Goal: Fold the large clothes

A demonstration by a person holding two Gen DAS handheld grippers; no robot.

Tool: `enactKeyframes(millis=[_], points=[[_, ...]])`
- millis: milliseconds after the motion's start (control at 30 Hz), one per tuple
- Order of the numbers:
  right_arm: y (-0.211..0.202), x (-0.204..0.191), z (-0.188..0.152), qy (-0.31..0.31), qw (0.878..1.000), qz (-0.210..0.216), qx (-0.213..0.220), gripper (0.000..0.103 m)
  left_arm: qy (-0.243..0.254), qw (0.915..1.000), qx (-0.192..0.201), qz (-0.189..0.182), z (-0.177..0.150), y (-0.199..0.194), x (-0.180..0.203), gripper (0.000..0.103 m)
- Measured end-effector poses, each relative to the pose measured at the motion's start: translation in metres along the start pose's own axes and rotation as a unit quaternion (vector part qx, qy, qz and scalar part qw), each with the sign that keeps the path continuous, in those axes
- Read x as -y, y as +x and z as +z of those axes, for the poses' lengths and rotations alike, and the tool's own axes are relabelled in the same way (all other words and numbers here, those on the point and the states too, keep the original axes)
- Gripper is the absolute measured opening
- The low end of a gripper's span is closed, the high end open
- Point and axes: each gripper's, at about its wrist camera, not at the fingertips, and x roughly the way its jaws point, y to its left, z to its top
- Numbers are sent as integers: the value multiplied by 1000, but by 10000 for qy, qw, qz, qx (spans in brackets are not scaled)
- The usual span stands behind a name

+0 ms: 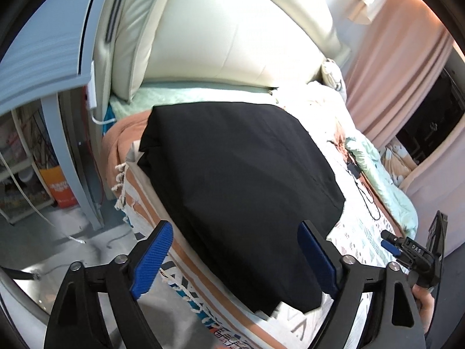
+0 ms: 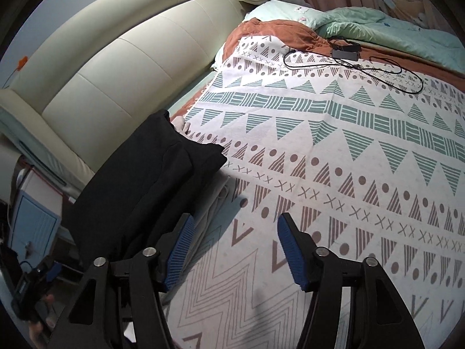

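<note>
A folded black garment (image 1: 235, 180) lies flat on the patterned blanket at the bed's left edge. In the right wrist view the black garment (image 2: 145, 186) sits at the left, on top of a pale grey folded cloth (image 2: 215, 200). My left gripper (image 1: 235, 258) is open and empty, hovering over the garment's near edge. My right gripper (image 2: 232, 247) is open and empty above the blanket, just right of the garment. The right gripper also shows in the left wrist view (image 1: 392, 242).
The patterned blanket (image 2: 334, 151) covers the bed. A cream padded headboard (image 2: 122, 67) runs along the far side. A black charger and cable (image 2: 345, 58) lie near a mint quilt (image 2: 377, 29). Bed edge and floor (image 1: 72, 241) lie to the left, beside a blue nightstand (image 1: 37, 67).
</note>
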Motion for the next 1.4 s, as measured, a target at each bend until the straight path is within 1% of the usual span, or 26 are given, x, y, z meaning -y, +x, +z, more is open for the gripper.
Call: enactKeyframes(millis=[33,67,100,133,233,333,433,533,667,767,967,1100,1267,1400], points=[[-7,2,-3,-1,10000,-88,34,77,49,10000,30,3,-2,-5,6,93],[-12,4,-5,-25,9998,-179,69,83,117,9999,78,22,-4,-10,13,94],[-20,6,-8,-64,9996,-236,111,84,197,9997,120,28,-6,-15,20,95],[-30,9,-12,-101,9997,-199,136,85,270,9995,127,34,-8,-19,28,96],[-49,19,-22,-89,9997,-202,83,91,432,9990,114,11,-17,-29,48,98],[-74,29,-30,-100,9994,-282,190,96,621,9979,172,5,-26,-40,68,98],[-102,44,-38,-44,9990,-301,320,97,772,9968,209,-66,-36,-51,87,99],[-125,59,-47,11,9987,-295,408,103,945,9950,275,-157,-47,-62,107,100],[-163,81,-63,35,9977,-276,621,103,1140,9923,411,-264,-64,-75,130,101],[-188,98,-75,104,9964,-324,770,103,1241,9907,406,-386,-78,-81,146,102],[-240,132,-105,194,9912,-593,1171,103,1565,9853,363,-571,-110,-92,180,102],[-268,149,-128,192,9864,-907,1355,103,1840,9795,510,-644,-131,-106,200,102],[-301,162,-158,327,9804,-1070,1619,103,2060,9736,553,-816,-156,-121,220,102],[-318,164,-184,260,9741,-1401,1754,103,2283,9681,683,-780,-176,-134,232,102]])
